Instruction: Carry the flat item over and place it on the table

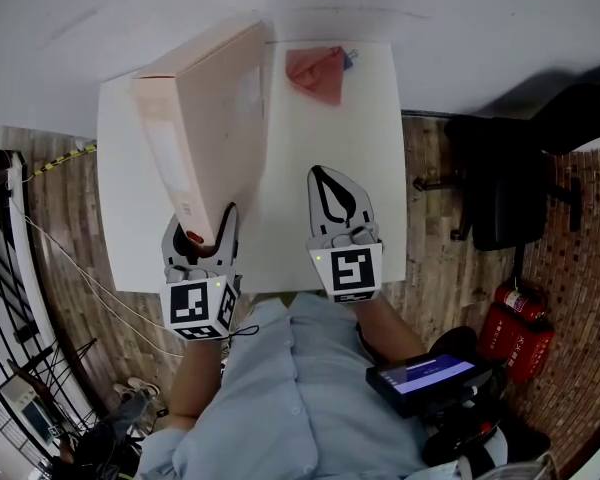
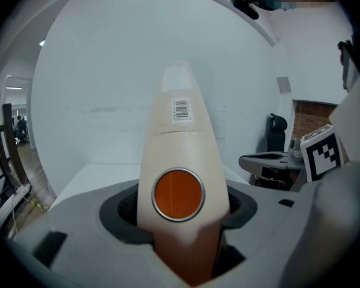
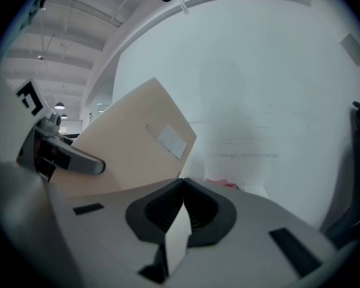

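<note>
A large flat beige file box (image 1: 215,118) stands tilted on edge over the left part of the white table (image 1: 320,238). My left gripper (image 1: 205,238) is shut on its near lower end. In the left gripper view its narrow spine (image 2: 180,137), with an orange disc and a barcode label, rises from between the jaws of the left gripper (image 2: 179,215). My right gripper (image 1: 322,176) hovers over the table's middle, shut with nothing in it. The right gripper view shows the right gripper (image 3: 181,182) with its pads together and the box's broad side (image 3: 126,155) to the left.
A red cloth-like item (image 1: 318,73) lies at the table's far end near the white wall. A black chair (image 1: 510,188) and red fire extinguishers (image 1: 515,328) stand to the right on the wooden floor. A dark device with a lit screen (image 1: 425,376) hangs at the person's waist.
</note>
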Motion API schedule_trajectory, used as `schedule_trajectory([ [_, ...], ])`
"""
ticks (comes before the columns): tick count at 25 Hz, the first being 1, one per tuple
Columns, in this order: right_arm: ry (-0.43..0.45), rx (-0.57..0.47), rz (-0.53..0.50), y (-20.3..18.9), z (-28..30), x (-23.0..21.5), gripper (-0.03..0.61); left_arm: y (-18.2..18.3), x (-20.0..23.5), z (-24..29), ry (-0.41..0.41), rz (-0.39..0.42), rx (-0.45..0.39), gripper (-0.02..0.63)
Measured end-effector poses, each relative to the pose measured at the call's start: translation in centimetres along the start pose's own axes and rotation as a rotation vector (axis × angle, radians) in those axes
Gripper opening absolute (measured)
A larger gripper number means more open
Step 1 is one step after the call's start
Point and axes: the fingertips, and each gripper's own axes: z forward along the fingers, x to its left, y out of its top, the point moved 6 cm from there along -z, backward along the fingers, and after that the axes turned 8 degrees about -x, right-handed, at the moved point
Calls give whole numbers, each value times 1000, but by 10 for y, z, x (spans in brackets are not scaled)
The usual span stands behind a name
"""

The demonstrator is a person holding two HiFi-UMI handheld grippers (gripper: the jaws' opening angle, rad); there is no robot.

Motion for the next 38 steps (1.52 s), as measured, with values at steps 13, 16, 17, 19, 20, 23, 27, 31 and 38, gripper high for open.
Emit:
schedule_trajectory([
  [13, 1, -16, 8, 3, -14, -12, 8, 0, -28, 8, -88, -158, 113, 308],
  [16, 7, -21, 10, 3, -14, -14, 8, 3, -26, 7, -88, -209, 152, 304],
  [17, 9, -21, 10, 2, -14, -15, 8, 4, -25, 6, -92, -232, 167, 302],
  [19, 14, -19, 13, 2, -12, -18, 8, 3, -24, 5, -104, -272, 198, 300],
  [20, 16, -18, 17, 2, -11, -19, 8, 1, -24, 5, -113, -288, 211, 301],
  [23, 32, -8, 31, 3, -7, -20, 8, -5, -23, 8, -138, -361, 246, 308],
  [27, 68, -31, 52, -1, -1, -25, 8, -19, -19, 14, -130, -517, 275, 318],
  [31, 77, -17, 59, -3, 10, -37, 8, -28, -13, 20, -114, -581, 287, 328],
  [38, 81, -18, 24, 4, 30, -18, 8, -41, 8, 29, -141, -686, 300, 371],
])
